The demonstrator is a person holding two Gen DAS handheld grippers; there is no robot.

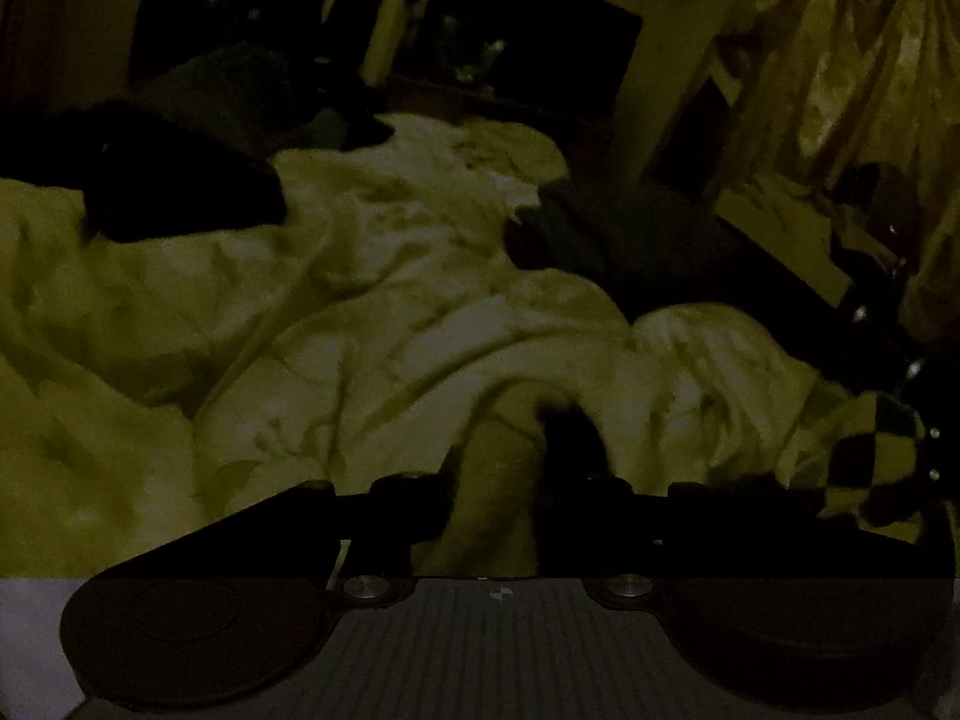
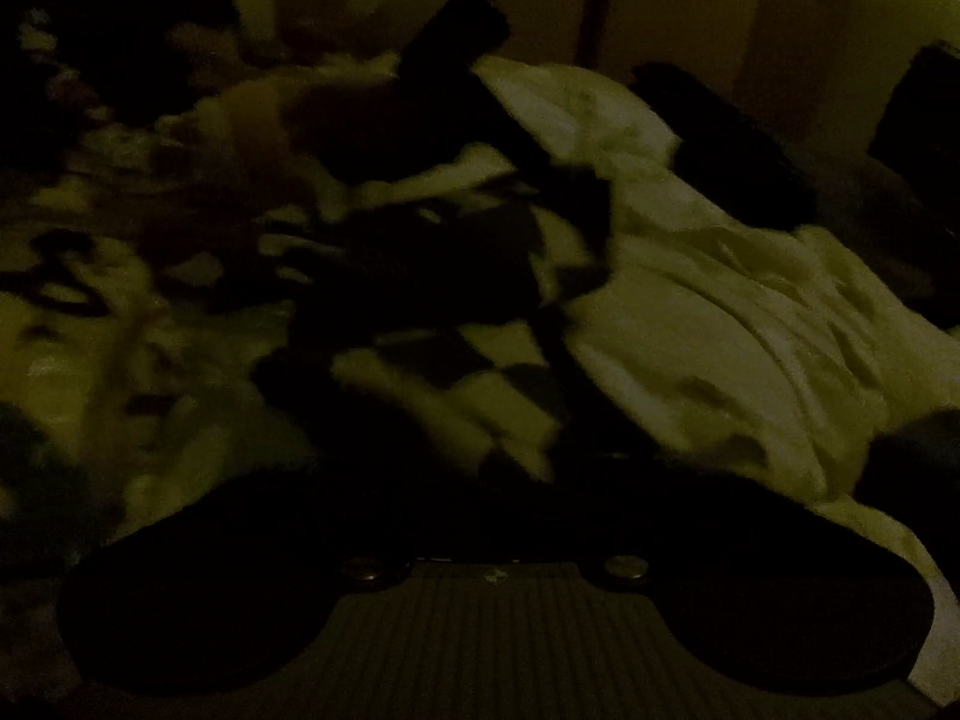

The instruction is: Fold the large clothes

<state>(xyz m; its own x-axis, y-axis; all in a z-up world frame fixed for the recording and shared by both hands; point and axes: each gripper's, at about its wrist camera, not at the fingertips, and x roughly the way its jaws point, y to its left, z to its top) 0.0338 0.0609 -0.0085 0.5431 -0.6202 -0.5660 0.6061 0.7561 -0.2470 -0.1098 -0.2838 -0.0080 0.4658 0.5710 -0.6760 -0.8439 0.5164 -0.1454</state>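
The scene is very dark. A large pale garment [image 1: 360, 300] lies rumpled across a bed. In the left wrist view my left gripper [image 1: 516, 468] is at its near edge, with pale cloth bunched between its fingers; it looks shut on the garment. A dark sleeve or cuff [image 1: 180, 192] lies at the upper left. In the right wrist view the pale garment [image 2: 720, 300] spreads on the right and a black-and-pale checkered cloth [image 2: 456, 372] lies in front of my right gripper [image 2: 510, 444]. Its fingers are lost in the dark.
The checkered cloth also shows at the right in the left wrist view [image 1: 864, 456]. A dark framed shape [image 1: 528, 24] and a draped curtain [image 1: 840, 60] stand behind the bed. A patterned bedcover [image 2: 90, 300] lies at left.
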